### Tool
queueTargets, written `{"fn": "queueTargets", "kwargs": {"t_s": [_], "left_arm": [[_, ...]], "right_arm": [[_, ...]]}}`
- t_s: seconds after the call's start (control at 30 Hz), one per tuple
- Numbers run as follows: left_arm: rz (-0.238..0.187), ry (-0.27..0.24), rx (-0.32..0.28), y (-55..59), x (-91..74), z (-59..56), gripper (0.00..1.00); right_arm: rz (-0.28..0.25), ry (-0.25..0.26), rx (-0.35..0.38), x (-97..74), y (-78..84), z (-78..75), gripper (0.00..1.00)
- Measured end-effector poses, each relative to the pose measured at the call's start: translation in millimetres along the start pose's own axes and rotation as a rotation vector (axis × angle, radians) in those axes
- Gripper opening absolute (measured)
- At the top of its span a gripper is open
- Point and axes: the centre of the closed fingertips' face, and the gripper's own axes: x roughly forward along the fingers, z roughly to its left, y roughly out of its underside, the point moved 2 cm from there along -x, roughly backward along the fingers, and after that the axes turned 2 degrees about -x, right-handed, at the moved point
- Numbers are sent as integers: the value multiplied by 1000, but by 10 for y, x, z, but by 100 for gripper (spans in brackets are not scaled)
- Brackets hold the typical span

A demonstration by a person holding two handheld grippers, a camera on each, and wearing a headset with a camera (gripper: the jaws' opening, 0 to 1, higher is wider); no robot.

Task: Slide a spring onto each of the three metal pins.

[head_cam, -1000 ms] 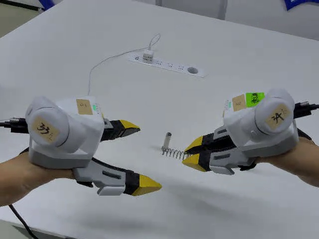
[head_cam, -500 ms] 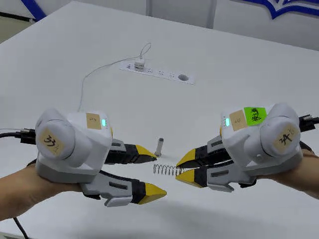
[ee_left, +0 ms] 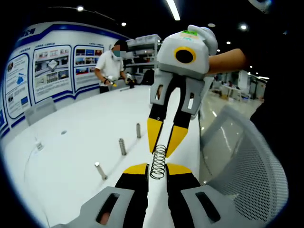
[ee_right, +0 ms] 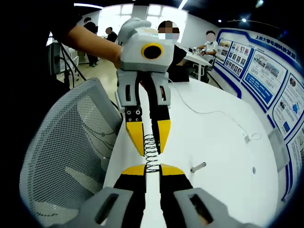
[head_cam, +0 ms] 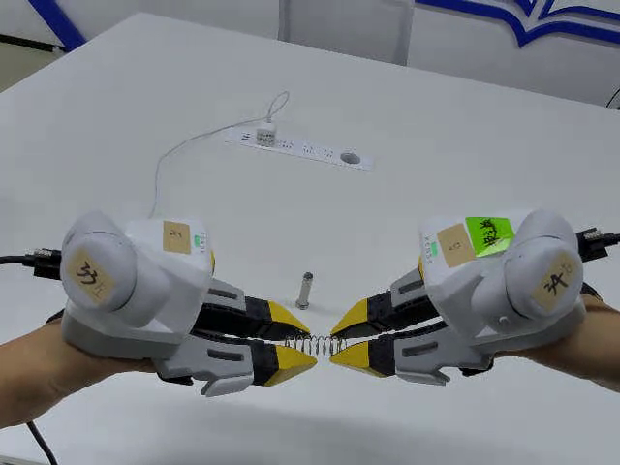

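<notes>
Above the near edge of a white surface (head_cam: 436,174), two hand-held grippers meet tip to tip. A small silver coil spring (head_cam: 323,344) is held level between them, off the surface. The left gripper (head_cam: 312,345), grey and white with black jaws and yellow tips, comes in from the left. Its jaws are closed to a narrow gap and appear to pinch the spring's left end. The right gripper (head_cam: 332,344), marked with a green sticker, comes in from the right. Its jaws are likewise nearly closed, clamping the spring's other end. Each gripper view shows the coil running straight from its own yellow tips to the opposite gripper's tips. Just beyond the spring, a short metal pin (head_cam: 304,290) stands bare on the surface, leaning slightly. The left gripper view shows a row of three metal pins (ee_left: 122,146) left of the jaws. Farther back lie a white power strip (head_cam: 300,148) and its thin white cable (head_cam: 170,160). A grey mesh chair back (ee_right: 61,156) sits beside the surface.
</notes>
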Motion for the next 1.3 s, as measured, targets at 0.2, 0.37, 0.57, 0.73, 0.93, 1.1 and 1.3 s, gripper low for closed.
{"fn": "queueTargets", "kwargs": {"t_s": [0.2, 0.37, 0.57, 0.73, 0.93, 1.1, 1.3], "left_arm": [[-1, -3, 20, 5, -6, -17, 11], [-24, -3, 48, -35, -20, -20, 10], [-15, 35, 58, -80, 12, -55, 10], [-7, 61, 58, -84, 31, -87, 10], [-7, 67, 60, -75, 19, -92, 10], [-8, 60, 70, -75, 10, -75, 10], [9, 72, 95, -74, 16, -96, 10]], "right_arm": [[6, 1, -6, -2, -11, 2, 10], [-6, 3, 9, -45, -39, -25, 10], [-29, -17, 51, -82, -1, -18, 11], [-50, -42, 101, -79, 34, -2, 13], [-70, -65, 133, -71, 31, 24, 11], [-95, -57, 132, -104, -13, 1, 11], [-151, -88, 178, -152, -42, 27, 10]]}}
